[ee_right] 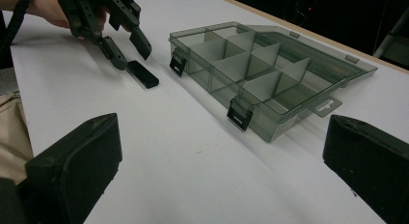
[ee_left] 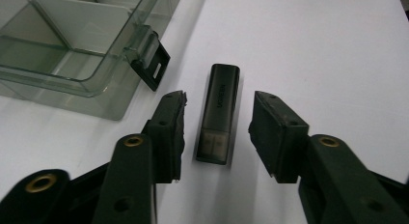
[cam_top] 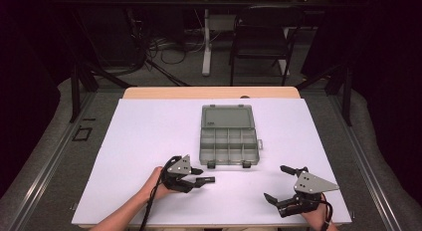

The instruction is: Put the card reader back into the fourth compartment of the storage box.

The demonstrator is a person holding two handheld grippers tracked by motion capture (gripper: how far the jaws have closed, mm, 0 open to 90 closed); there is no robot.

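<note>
While low over the table, left gripper (ee_left: 219, 118) astride USB stick (ee_left: 219, 113).

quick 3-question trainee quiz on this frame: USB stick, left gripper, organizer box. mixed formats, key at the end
1. True or false: the left gripper is already clamped on the USB stick.
2. The organizer box has its lid: A) latched shut, B) open and laid back flat, C) removed and set aside on the table.
3. Fill in: the right gripper has its jaws ____ with nothing between them.

Key
1. False: the stick lies on the white table between the pads, with a gap on each side.
2. B
3. open
</note>
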